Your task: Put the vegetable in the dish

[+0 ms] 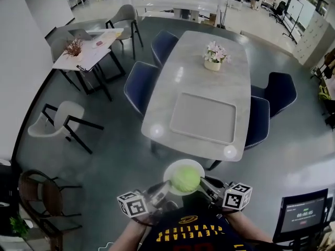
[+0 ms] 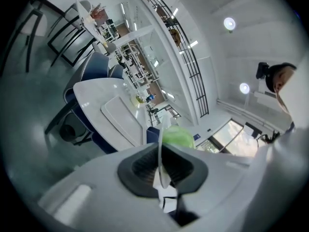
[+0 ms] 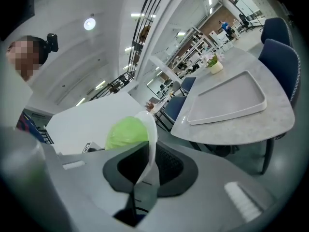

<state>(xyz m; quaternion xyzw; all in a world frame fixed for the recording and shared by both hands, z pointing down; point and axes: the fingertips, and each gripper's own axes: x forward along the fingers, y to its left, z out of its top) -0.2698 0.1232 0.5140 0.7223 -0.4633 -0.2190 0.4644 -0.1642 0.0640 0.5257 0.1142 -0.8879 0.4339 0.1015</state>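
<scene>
Your left gripper (image 2: 161, 167) has its jaws pressed together on the thin white rim of the dish (image 2: 160, 144), which stands edge-on between them. Your right gripper (image 3: 146, 164) is clamped the same way on the opposite rim, so the dish hangs between your two claws. In the head view, the left gripper (image 1: 163, 189) and right gripper (image 1: 205, 183) meet the dish (image 1: 170, 172) from either side, close in front of your chest. The vegetable (image 1: 186, 179), a round pale-green head, sits inside the dish. It lies just beyond the left gripper's jaw tips and a little to their right (image 2: 177, 135), and just beyond the right gripper's tips and a little to their left (image 3: 126, 132). Farther out ahead of both claws, well apart from them, stands a grey table (image 1: 209, 82) with a shallow rectangular tray (image 1: 203, 116) on its near end. Beyond the tray is a flower pot (image 1: 213, 57). Blue chairs (image 1: 140, 90) flank the table on both sides.
</scene>
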